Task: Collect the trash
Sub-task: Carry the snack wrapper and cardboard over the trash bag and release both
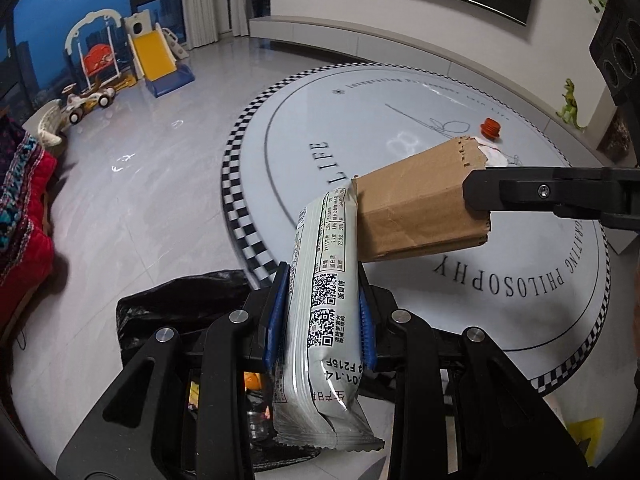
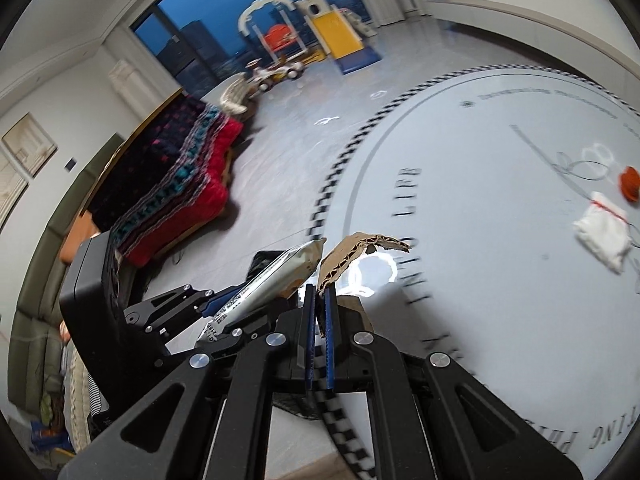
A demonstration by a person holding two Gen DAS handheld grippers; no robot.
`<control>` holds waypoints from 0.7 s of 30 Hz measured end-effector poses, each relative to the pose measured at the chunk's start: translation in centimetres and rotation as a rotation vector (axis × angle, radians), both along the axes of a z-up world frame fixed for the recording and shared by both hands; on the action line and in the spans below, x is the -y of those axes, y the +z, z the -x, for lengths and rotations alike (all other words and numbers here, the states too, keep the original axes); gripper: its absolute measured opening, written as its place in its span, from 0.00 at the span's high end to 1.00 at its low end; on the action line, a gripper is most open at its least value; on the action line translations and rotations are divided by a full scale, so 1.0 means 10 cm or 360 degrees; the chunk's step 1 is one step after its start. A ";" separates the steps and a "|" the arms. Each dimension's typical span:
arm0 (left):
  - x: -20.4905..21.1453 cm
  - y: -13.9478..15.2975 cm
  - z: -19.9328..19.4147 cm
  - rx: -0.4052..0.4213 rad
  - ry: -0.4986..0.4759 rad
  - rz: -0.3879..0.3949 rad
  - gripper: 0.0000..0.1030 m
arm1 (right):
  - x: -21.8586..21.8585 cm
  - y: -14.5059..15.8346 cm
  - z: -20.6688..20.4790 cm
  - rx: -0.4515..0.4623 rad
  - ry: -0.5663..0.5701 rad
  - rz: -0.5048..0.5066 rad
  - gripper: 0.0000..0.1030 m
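- While both hands are held above the floor, the left gripper (image 1: 324,312) has its blue-padded fingers (image 1: 276,320) closed on a long white foil snack wrapper printed with QR codes (image 1: 320,308), which stands between the pads and sticks out past them at both ends.
- The right gripper (image 2: 318,320) has its blue fingers (image 2: 310,320) pressed nearly together on a torn, flattened piece of brown corrugated cardboard (image 2: 352,256); in the left wrist view that same cardboard (image 1: 416,208) hangs from the black finger entering from the right edge, and its near corner meets the top end of the wrapper.
- In the right wrist view the left gripper (image 2: 224,312) shows just to the left, the silver-white wrapper (image 2: 272,280) angled up toward the cardboard.
- Under the left gripper lies a crumpled black plastic bag (image 1: 176,304) on the grey tiled floor (image 1: 140,200), just off the checkered edge of the round white rug with printed lettering (image 1: 440,300); its mouth seems to open below the gripper, where small scraps show, too hidden to name.
- On the rug's far side, well apart from both grippers, rest a small orange ribbed cap (image 2: 630,184) and a crumpled white packet with a red line (image 2: 602,232), near each other but not touching.
- A red and dark patterned blanket (image 2: 180,184) lies at the left of the floor.
- A yellow toy slide (image 1: 154,56) stands by the dark window.
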State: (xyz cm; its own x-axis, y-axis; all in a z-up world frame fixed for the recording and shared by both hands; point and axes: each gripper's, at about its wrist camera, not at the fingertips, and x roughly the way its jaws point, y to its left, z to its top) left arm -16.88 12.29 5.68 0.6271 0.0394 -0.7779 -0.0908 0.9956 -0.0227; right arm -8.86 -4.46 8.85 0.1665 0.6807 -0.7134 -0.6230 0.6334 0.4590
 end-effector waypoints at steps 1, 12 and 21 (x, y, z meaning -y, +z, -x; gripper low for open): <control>-0.07 0.00 0.06 0.0000 0.0030 -0.0004 0.71 | -0.09 0.00 0.06 -0.0001 0.0032 0.0001 0.95; -0.87 -0.25 0.54 -0.0071 0.0361 0.0046 0.70 | -0.98 -0.22 0.62 -0.0060 0.0369 0.0067 0.95; -1.46 -0.54 0.84 -0.0207 0.0691 -0.0027 0.06 | -1.47 -0.64 0.77 -0.0219 0.0431 0.0208 0.34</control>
State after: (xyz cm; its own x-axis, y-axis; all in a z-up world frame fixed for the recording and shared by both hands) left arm -25.30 26.87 0.31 0.4466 0.2905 -0.8463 -0.5012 0.8647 0.0323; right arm -16.52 10.24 2.47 -0.1119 0.5883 -0.8008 -0.7144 0.5125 0.4763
